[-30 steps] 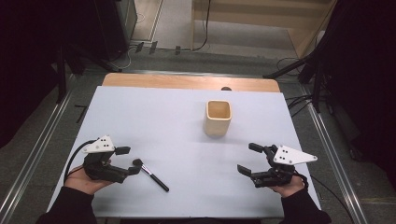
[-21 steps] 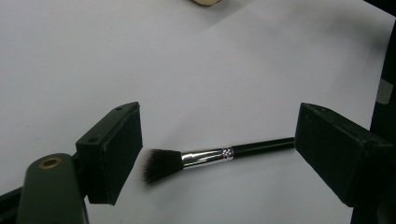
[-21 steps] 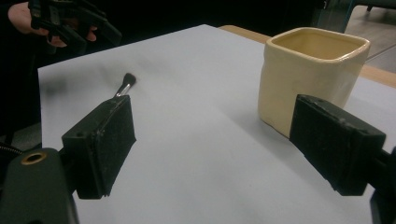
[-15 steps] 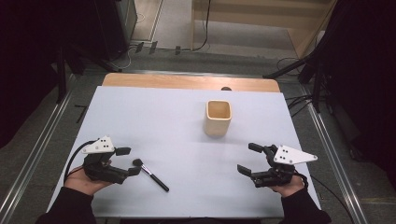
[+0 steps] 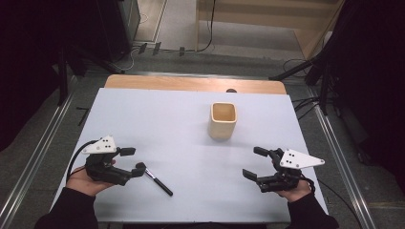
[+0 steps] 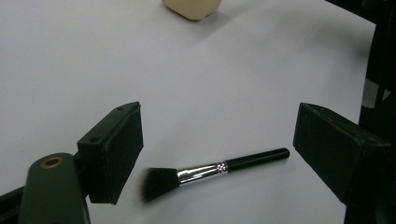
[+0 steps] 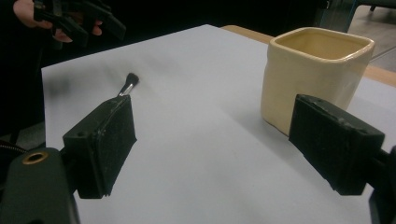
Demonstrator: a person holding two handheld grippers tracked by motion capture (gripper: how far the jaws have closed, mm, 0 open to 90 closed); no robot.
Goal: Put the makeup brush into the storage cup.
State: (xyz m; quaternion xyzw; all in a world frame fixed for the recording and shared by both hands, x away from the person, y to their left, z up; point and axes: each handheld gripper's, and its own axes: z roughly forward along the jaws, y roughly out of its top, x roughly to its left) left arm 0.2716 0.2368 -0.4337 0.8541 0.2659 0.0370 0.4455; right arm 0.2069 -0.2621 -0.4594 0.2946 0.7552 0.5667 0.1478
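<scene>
A black makeup brush (image 5: 156, 180) (image 6: 211, 169) with a silver ferrule lies flat on the white table (image 5: 157, 124), bristles toward the left side. My left gripper (image 5: 133, 161) (image 6: 217, 149) is open just beside the bristle end, jaws either side of the brush in its own view. A cream square cup (image 5: 223, 120) (image 7: 315, 72) stands upright at the table's middle right. My right gripper (image 5: 255, 162) (image 7: 224, 149) is open near the front right, empty, facing the cup and the brush (image 7: 127, 84).
A wooden strip (image 5: 191, 84) runs along the table's far edge. Metal rails (image 5: 36, 157) flank both sides on the floor. Cables (image 5: 305, 102) lie beyond the far right corner.
</scene>
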